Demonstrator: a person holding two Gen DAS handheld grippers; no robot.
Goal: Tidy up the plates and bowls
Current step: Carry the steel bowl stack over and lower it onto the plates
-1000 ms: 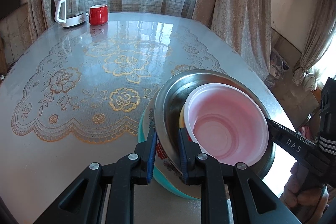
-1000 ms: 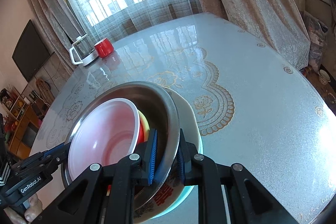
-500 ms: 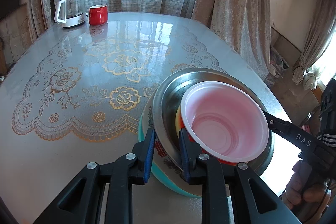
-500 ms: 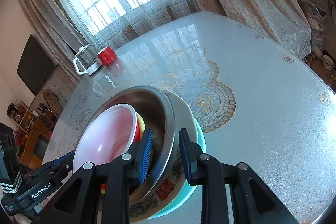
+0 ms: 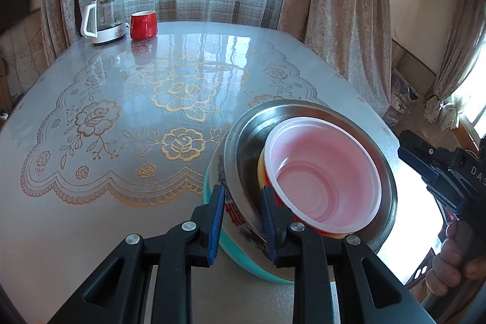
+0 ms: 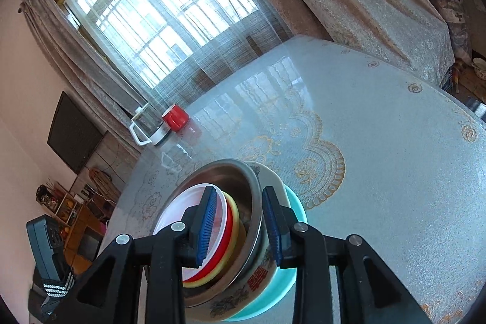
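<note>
While a nested stack of bowls (image 5: 306, 172) sits near the front edge of a lace-covered table (image 5: 121, 117), the left gripper (image 5: 243, 217) spreads loosely around the steel bowl's (image 5: 246, 141) rim, not pinching. On the opposite side, the right gripper (image 6: 238, 228) is likewise released, straddling the rim. A red mug (image 5: 143, 25) and kettle (image 5: 103, 17) stand far off.
</note>
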